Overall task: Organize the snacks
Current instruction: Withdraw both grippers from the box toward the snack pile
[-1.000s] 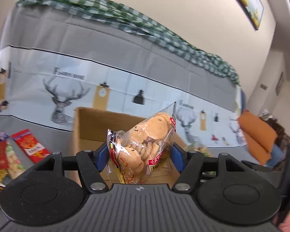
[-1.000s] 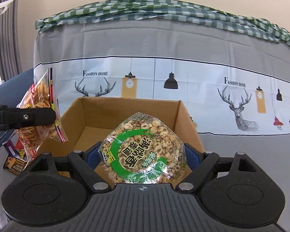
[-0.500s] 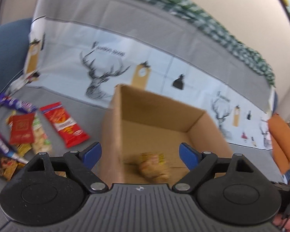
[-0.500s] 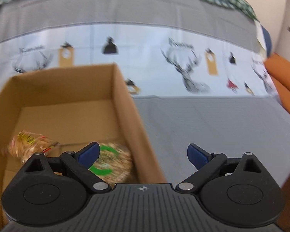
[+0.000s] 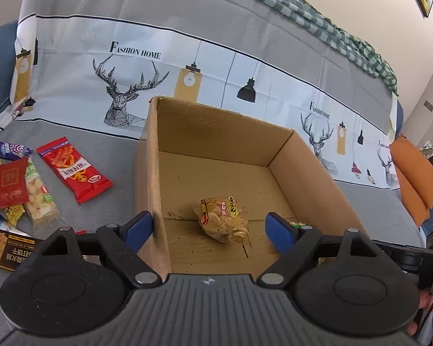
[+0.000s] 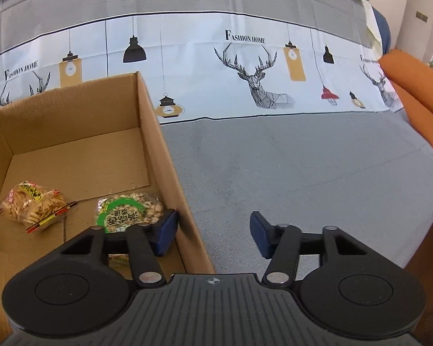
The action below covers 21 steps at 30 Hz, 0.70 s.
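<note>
A brown cardboard box [image 5: 225, 132] stands open on the grey sofa seat. A clear bag of biscuits [image 5: 222, 220] lies on its floor; it also shows in the right wrist view [image 6: 33, 206]. A green-ringed bag of puffed snacks [image 6: 128, 212] lies beside it in the box. My left gripper [image 5: 209, 230] is open and empty above the box's near left wall. My right gripper [image 6: 213, 232] is open and empty, straddling the box's right wall [image 6: 170, 167]. Loose snacks lie left of the box: a red packet [image 5: 73, 168], a darker red packet [image 5: 10, 181] and a purple wrapper [image 5: 5, 150].
A printed deer-pattern cover [image 5: 130, 77] drapes the sofa back behind the box. An orange cushion [image 6: 418, 92] lies at the far right. A dark snack box [image 5: 5, 249] sits at the left edge. Grey seat fabric [image 6: 303, 173] stretches right of the box.
Both grippers opened and dropped their bags into the box. The left gripper then swung left and the right gripper swung right, both tilting down over the box walls.
</note>
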Available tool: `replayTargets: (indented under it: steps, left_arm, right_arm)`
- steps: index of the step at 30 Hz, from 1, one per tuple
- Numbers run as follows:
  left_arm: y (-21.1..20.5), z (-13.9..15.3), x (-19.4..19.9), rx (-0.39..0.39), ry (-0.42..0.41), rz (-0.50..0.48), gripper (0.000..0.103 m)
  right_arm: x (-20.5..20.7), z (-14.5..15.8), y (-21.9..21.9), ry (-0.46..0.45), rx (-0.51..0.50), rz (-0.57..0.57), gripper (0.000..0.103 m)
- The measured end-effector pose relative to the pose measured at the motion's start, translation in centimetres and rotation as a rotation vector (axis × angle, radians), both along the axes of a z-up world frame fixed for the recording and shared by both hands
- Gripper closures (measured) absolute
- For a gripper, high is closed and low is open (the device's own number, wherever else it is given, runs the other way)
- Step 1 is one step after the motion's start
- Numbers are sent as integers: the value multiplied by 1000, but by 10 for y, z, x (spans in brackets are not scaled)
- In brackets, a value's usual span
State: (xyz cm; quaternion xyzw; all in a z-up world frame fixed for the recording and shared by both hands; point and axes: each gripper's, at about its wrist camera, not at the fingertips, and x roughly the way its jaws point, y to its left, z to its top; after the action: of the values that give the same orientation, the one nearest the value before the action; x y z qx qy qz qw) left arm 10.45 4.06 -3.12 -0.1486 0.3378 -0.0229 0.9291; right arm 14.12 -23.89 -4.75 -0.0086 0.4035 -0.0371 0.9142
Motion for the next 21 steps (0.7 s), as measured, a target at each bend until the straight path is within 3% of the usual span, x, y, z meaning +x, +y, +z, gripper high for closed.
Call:
replayTargets:
  steps: [9,12,14,21]
  left_arm:
    - [-8,0,0,13,-9,-24,15]
    - [-6,1,-1,5,-15,-26,15]
    - [-5,4,-4,11,-34,-30,15]
    - [-6,16,-22,42,-144,-43,15]
  right_arm:
    - [-3,4,-10,5,15,-28,50]
    - [-3,6,-14,-1,41,-39,42]
    - [-6,10,-14,-27,63,-35,34]
    - [-17,23,-3,-110,59,22,33]
